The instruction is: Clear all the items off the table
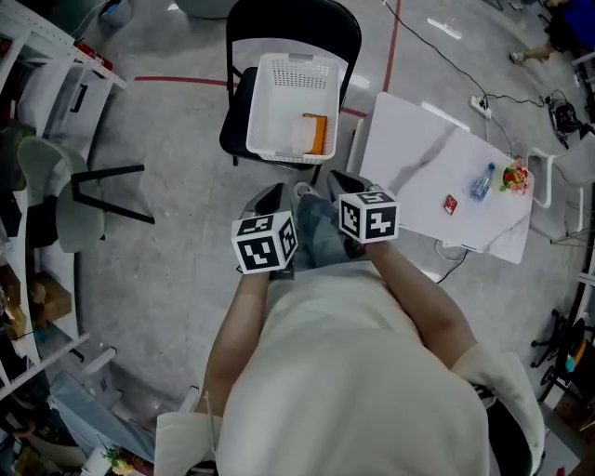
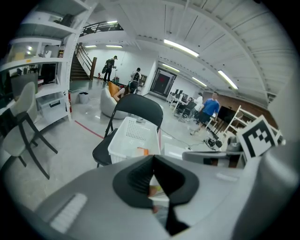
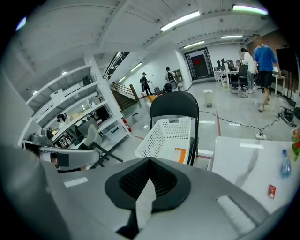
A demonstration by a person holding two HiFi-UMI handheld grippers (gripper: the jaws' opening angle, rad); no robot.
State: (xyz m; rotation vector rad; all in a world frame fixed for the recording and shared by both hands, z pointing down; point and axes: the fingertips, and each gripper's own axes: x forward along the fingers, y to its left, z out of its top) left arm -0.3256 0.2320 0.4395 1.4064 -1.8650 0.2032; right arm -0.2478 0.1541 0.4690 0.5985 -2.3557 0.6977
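- The bottle (image 1: 481, 181) looks to stand upright on the white table (image 1: 409, 139), with its long axis vertical and its blue cap on top, as the right gripper view shows it (image 3: 284, 163).
- A small red packet (image 1: 450, 204) lies flat just near-left of the bottle. Which way it faces is too small to tell.
- A colourful item (image 1: 514, 177) sits right of the bottle, by the table's right edge. Its shape is unclear.
- A white basket (image 1: 256, 102) rests on the seat of a black folding chair (image 1: 296, 23), left of the table and straight ahead of both grippers. An orange item (image 1: 316, 133) leans inside it.
- A pale shell chair (image 1: 46, 186) and shelving stand at the far left, and cables trail on the floor beyond the table.
- The left gripper (image 1: 270, 197) has its jaws pressed together with nothing between them (image 2: 153, 157).
- The right gripper (image 1: 344, 181) is likewise closed and empty (image 3: 149, 159).
- All three things lie to the right of the grippers and well apart from them, with only bare table top in between. The right gripper is the closer one, near the table's left corner.
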